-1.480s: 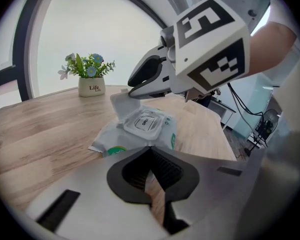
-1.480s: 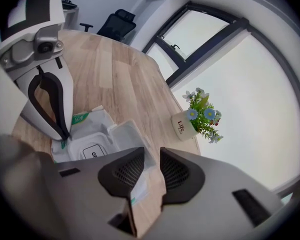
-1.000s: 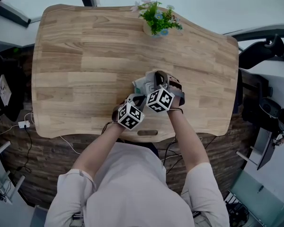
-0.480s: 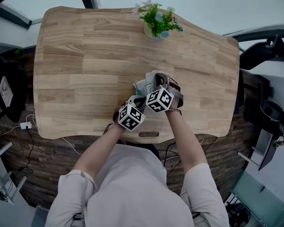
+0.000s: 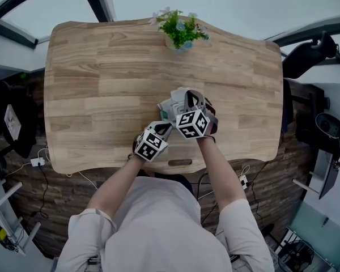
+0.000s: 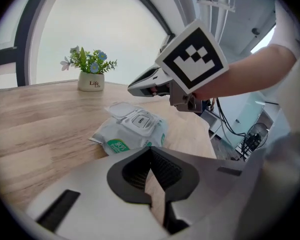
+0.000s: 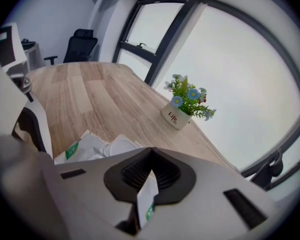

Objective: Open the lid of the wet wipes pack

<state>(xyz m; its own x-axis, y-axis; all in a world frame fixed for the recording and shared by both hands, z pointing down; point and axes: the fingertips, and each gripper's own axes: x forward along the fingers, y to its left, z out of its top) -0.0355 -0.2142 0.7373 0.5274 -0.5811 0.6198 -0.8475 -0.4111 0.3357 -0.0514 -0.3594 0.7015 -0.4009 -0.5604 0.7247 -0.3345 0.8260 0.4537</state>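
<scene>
My left gripper view gives what the head view cannot. The wet wipes pack [image 6: 132, 134] lies flat on the plank-grained wooden bench [image 5: 90, 95], a soft, crinkled white pouch with green print. Its rounded plastic lid [image 6: 120, 109] looks flipped back toward the plant, baring a grey label in the frame. From overhead I get only part of the pack, near the bench's front edge, the rest under my right hand's gear.

The left tongs [image 6: 151, 151] are closed tip to tip on nothing, and bare wood shows through the slit below. The right tongs [image 7: 151, 154] are pinched together too, with white film and a green mark showing through their slit. The left gripper view shows them poised above the lid end, bench visible between.

Only the right gripper view shows the black office chair [image 7: 82, 44]. I count one pack, one small white pot of flowers [image 7: 177, 116] and two checkered marker cubes.
</scene>
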